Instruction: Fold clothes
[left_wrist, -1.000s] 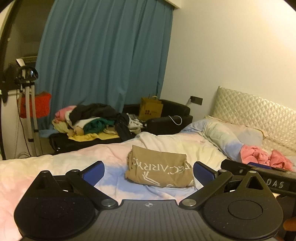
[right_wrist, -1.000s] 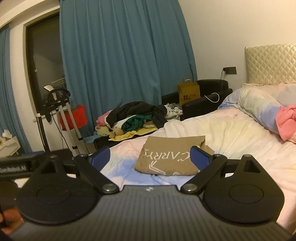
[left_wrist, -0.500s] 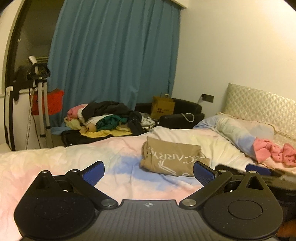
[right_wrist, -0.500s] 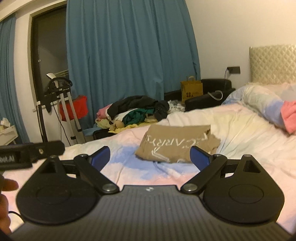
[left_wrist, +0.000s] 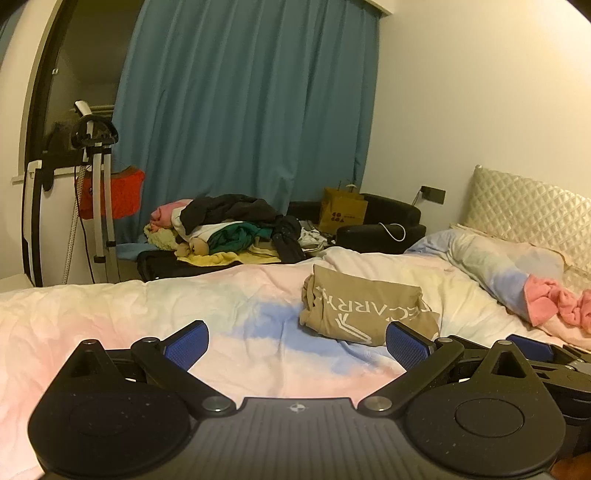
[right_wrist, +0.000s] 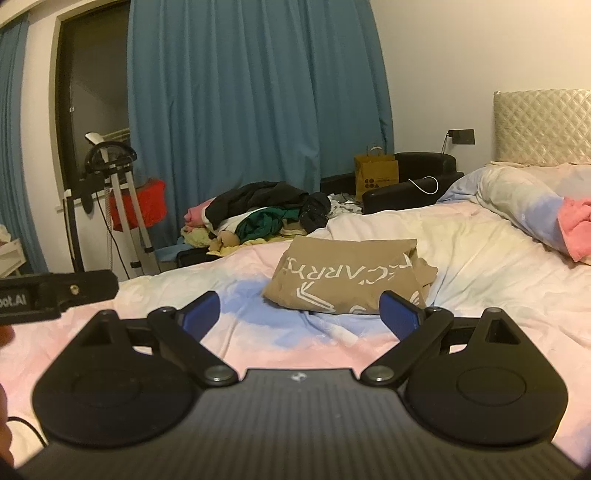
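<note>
A folded tan garment (left_wrist: 364, 310) with white lettering lies on the pastel bedspread (left_wrist: 221, 317); it also shows in the right wrist view (right_wrist: 351, 277). My left gripper (left_wrist: 295, 345) is open and empty, held above the bed short of the garment. My right gripper (right_wrist: 300, 314) is open and empty, also short of the garment and apart from it. The right gripper's body shows at the right edge of the left wrist view (left_wrist: 535, 350), and the left gripper's body at the left edge of the right wrist view (right_wrist: 55, 291).
A heap of unfolded clothes (left_wrist: 229, 229) sits on a dark bench beyond the bed. Pink cloth (left_wrist: 554, 299) lies on a rolled duvet near the quilted headboard (left_wrist: 528, 206). A metal stand (left_wrist: 96, 199), blue curtains and a yellow paper bag (left_wrist: 341, 214) stand behind.
Both grippers have drawn back from the folded garment and shifted left; it now sits farther away and more to the right in the left wrist view. Both stay open.
</note>
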